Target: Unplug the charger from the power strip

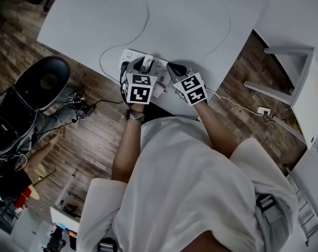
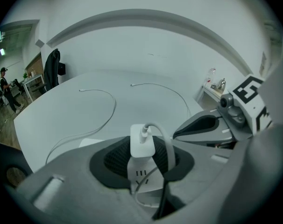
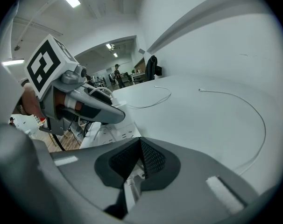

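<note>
Left gripper view: charger (image 2: pixel 142 141) between jaws (clamped).

A broad, smooth white table (image 1: pixel 201 46) carries a long white plastic power strip (image 1: pixel 128 55), which lies flat close to the table's near edge. A thin white looping cable (image 1: pixel 147 14) curls across the top towards the strip. A second thin white cable (image 1: pixel 230 21) arcs further right, apart from the first.

One power strip (image 1: pixel 130 54), one charger (image 2: pixel 142 141). Two claws: left claw (image 2: pixel 142 158), right claw (image 3: pixel 140 144). Two thin white cables (image 2: pixel 88 90) on one worktop (image 1: pixel 201 51), far as I can tell. One black chair (image 1: pixel 46 80).
</note>
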The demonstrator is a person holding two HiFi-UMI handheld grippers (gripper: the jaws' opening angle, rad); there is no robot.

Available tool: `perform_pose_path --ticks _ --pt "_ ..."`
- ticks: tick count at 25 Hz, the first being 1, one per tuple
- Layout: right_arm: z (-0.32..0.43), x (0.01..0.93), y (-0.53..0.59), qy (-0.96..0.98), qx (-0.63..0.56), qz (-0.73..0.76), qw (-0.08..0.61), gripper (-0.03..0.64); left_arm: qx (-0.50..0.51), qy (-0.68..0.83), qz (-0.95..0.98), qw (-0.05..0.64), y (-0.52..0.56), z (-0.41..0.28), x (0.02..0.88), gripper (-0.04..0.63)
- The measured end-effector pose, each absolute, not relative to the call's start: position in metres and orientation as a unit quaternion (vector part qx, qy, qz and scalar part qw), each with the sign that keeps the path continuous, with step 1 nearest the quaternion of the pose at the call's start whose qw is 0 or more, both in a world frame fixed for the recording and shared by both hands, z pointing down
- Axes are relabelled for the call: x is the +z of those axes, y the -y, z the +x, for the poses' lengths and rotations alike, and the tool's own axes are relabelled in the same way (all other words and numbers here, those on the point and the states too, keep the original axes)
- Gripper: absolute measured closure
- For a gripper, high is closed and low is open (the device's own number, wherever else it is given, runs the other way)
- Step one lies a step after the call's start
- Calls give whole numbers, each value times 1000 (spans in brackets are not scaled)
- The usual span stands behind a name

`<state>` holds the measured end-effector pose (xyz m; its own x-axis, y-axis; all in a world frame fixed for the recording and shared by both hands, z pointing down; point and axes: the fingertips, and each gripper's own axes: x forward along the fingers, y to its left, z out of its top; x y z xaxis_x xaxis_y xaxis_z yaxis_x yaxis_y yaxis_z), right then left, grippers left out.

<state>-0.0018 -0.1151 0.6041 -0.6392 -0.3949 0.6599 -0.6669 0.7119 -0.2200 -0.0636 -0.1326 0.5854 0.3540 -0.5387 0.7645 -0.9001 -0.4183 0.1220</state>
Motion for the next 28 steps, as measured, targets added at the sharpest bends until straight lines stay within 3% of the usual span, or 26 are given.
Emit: perform_pose_path --ticks 5,21,28 --pt "-1 605 117 873 232 307 299 615 320 460 777 289 135 -64 585 454" --pt "-4 606 118 872 237 311 295 615 347 463 782 229 134 -63 586 453" --pt "-1 604 119 872 239 312 291 615 320 459 780 278 134 -64 584 456"
